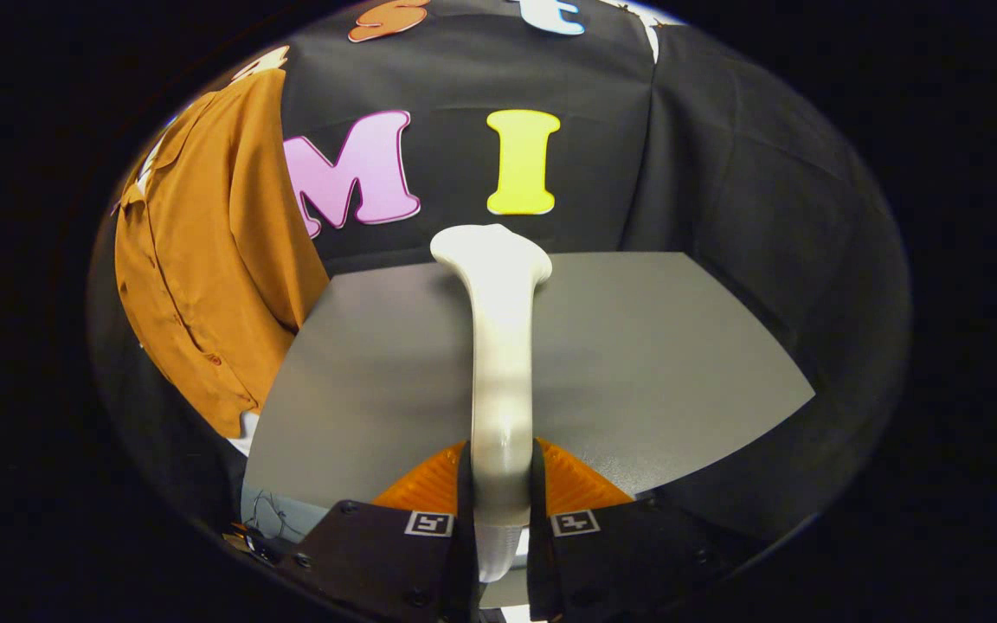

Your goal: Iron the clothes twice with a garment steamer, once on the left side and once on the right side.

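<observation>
A white garment steamer [498, 346] stands out straight ahead from between my fingers, its flared head [492, 251] pointing away over the grey table [663, 363]. My gripper [500, 484] is shut on the steamer's handle, one finger pressing on each side. An orange-brown buttoned shirt [204, 260] hangs to the left of the table, beyond and well left of the steamer head, apart from it. The shirt's lower hem reaches down beside the table's left edge.
The grey table spreads ahead and to the right of the steamer, with its far right corner [810, 396] ending against black cloth. A black cloth wall [723, 173] closes the back and right. A tangle of thin wires [269, 515] lies below the table's near left corner.
</observation>
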The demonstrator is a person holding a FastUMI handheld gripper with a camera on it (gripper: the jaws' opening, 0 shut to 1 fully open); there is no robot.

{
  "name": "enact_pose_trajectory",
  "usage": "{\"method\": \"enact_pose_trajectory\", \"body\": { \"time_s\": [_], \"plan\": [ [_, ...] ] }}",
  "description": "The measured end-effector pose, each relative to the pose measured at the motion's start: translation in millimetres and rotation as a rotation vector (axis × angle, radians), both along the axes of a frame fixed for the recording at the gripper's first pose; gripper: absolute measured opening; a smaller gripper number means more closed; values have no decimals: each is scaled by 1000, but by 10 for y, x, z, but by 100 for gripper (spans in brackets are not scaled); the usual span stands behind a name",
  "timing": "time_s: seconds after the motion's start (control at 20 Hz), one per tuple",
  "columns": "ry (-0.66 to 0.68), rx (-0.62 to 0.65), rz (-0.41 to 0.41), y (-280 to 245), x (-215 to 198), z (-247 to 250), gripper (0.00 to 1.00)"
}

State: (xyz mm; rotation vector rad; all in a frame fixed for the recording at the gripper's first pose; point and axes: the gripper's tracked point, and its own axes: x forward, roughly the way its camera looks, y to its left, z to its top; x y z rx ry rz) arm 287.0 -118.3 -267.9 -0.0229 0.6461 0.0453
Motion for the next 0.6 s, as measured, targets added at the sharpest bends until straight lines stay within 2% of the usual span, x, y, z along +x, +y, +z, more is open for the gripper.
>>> {"method": "enact_pose_trajectory", "body": {
  "time_s": [0.15,0.35,0.5,0.6],
  "plan": [
    [-169,10,-29,-12,-137,560,26],
    [-389,50,-54,82,-560,1242,26],
    [-497,80,-59,246,-905,1564,25],
    [-524,82,-63,357,-1140,1698,25]
  ]
}}
